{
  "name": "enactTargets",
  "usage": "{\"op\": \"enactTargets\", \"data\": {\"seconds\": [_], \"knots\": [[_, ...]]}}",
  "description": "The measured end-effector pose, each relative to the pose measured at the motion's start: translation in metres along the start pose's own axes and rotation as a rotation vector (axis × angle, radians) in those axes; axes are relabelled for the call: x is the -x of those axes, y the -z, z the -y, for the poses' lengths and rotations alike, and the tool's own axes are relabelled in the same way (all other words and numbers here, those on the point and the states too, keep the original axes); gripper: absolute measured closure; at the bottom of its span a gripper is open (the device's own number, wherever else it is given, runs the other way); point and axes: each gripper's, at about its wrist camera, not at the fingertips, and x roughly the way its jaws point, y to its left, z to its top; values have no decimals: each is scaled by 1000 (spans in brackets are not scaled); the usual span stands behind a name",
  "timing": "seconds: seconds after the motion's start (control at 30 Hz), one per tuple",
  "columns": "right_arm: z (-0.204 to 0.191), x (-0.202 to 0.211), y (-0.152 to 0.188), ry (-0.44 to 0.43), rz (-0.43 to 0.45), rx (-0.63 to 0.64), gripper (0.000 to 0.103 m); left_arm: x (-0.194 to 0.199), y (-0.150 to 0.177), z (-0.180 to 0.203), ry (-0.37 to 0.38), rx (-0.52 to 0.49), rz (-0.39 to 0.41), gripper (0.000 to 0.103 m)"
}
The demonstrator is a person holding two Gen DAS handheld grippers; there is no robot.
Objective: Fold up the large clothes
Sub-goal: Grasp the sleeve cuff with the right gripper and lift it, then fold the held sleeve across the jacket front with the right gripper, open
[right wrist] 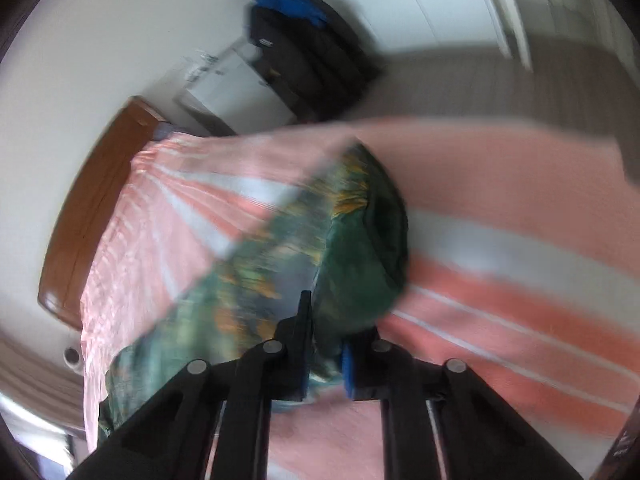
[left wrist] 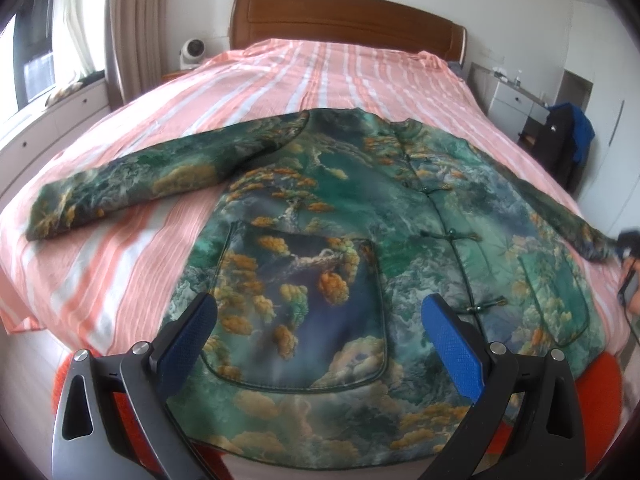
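Observation:
A green patterned jacket (left wrist: 340, 216) with orange clouds and knot buttons lies face up on the bed, both sleeves spread out. My left gripper (left wrist: 320, 320) is open and empty, hovering over the jacket's lower left pocket near the hem. My right gripper (right wrist: 326, 344) is shut on the cuff of the jacket's right sleeve (right wrist: 360, 240), which bunches up between the jaws; that view is blurred. The right gripper also shows in the left wrist view (left wrist: 626, 246) at the sleeve's end.
The bed has a pink and white striped sheet (left wrist: 304, 76) and a wooden headboard (left wrist: 344, 20). A white fan (left wrist: 192, 52) stands at the far left. A white cabinet (left wrist: 516, 96) and dark clothes on a chair (left wrist: 564, 136) stand to the right.

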Motion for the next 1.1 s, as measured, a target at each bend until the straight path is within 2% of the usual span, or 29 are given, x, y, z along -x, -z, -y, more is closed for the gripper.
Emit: {"op": "enactTargets", "data": {"seconds": [0.13, 0.23, 0.27, 0.37, 0.47, 0.57, 0.6, 0.67, 0.73, 0.77, 0.83, 0.93, 1.0, 1.07, 1.1], "knots": [[-104, 43, 5, -187, 51, 221, 91, -11, 1, -4, 16, 26, -15, 1], [-208, 72, 35, -383, 43, 401, 92, -15, 2, -7, 28, 43, -23, 1], [-248, 80, 55, -450, 29, 473, 92, -14, 2, -9, 27, 46, -21, 1], [-328, 84, 117, -578, -37, 603, 92, -12, 4, -15, 25, 57, -13, 1], [-383, 67, 190, -614, -107, 713, 92, -13, 7, -23, 17, 71, -16, 1], [-408, 38, 259, -581, -185, 798, 92, -16, 8, -31, 12, 90, -26, 1], [-413, 25, 280, -555, -210, 828, 89, -17, 9, -33, 10, 93, -28, 1], [-413, -3, 316, -494, -307, 867, 79, -19, 9, -36, 8, 101, -29, 1], [-405, -30, 334, -455, -442, 869, 54, -21, 9, -39, 6, 111, -30, 1], [-399, -41, 337, -457, -500, 855, 50, -22, 8, -40, 6, 116, -31, 1], [-389, -42, 333, -492, -507, 861, 49, -24, 9, -42, 10, 129, -35, 1], [-382, -23, 302, -602, -489, 845, 43, -27, 10, -43, 23, 142, -47, 1], [-376, -5, 269, -664, -419, 816, 35, -28, 10, -42, 27, 141, -47, 1], [-374, 7, 249, -656, -323, 815, 28, -28, 10, -40, 23, 134, -44, 1], [-373, 8, 241, -624, -277, 826, 26, -29, 11, -39, 22, 131, -45, 1]]}}
